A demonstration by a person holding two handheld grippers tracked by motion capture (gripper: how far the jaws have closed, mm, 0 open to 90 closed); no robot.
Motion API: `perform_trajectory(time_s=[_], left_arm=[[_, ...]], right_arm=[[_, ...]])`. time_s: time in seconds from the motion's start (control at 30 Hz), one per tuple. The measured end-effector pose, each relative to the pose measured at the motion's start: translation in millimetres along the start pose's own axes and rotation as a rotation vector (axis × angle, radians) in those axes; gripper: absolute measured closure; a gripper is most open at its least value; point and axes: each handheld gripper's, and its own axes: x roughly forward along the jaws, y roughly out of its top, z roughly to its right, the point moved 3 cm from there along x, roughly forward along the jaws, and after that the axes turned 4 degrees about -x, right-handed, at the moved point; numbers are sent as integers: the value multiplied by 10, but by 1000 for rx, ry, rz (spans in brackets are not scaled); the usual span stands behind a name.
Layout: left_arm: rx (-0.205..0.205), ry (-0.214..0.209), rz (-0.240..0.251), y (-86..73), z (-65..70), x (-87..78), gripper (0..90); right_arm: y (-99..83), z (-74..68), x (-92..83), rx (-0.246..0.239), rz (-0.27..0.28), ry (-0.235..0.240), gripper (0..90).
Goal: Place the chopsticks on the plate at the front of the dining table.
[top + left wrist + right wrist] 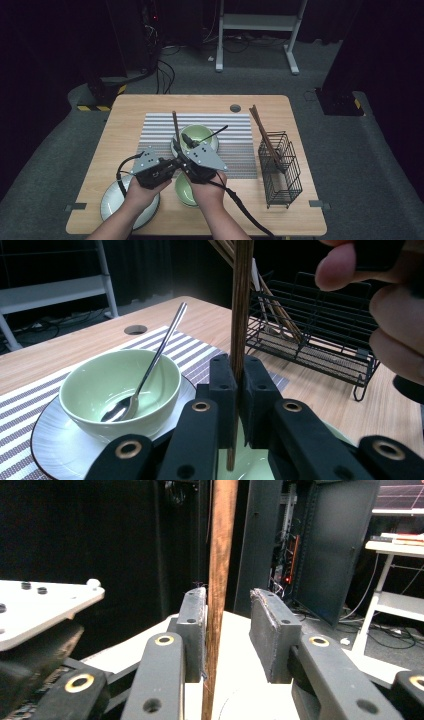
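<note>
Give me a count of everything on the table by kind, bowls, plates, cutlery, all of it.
Green bowls: 2
Plates: 2
Spoons: 1
Wire racks: 1
Striped mats: 1
Chopsticks: at least 3, one held upright, others in the rack, exact number unclear
Total: at least 10

Dim room around a wooden table

Grey carpet floor (350, 165) lies under the light wooden table (125, 112); a white metal stand (260, 22) rises behind it, cables (165, 70) trail from dark equipment racks (135, 30), and yellow-black hazard tape (95, 107) marks a base.
</note>
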Motion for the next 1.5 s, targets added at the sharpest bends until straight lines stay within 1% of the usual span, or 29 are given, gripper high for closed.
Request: perform_trajectory(time_s=[0.03,0.07,0.17,0.33,0.47,0.63,0.87,0.97,1.23,1.5], left_arm=[[-3,-1,1,-1,0,-2,847],[-8,-3,3,-3,-1,-4,847],[-4,-6,9,-5,-6,-10,847],[-19,-10,15,-20,-4,-26,847],[-30,-13,24,-37,-5,-52,847],[-28,-13,28,-54,-2,-70,847],[-30,-24,26,-77,6,-71,847],[-29,-24,25,-82,10,-72,846],[-43,-34,28,-102,6,-79,842],[-46,-42,31,-108,-3,-97,839]], right_arm=[[-6,8,-2,10,-2,-3,673],[-10,22,-3,6,-2,-5,673],[-36,67,-5,27,-7,-16,669],[-87,157,1,48,-14,-35,647],[-137,230,8,79,-24,-46,621],[-185,274,6,96,-28,-54,602],[-248,316,-6,107,-32,-63,572],[-268,327,-11,111,-31,-67,569],[-320,367,-12,120,-41,-78,561],[-347,391,-11,127,-47,-85,549]])
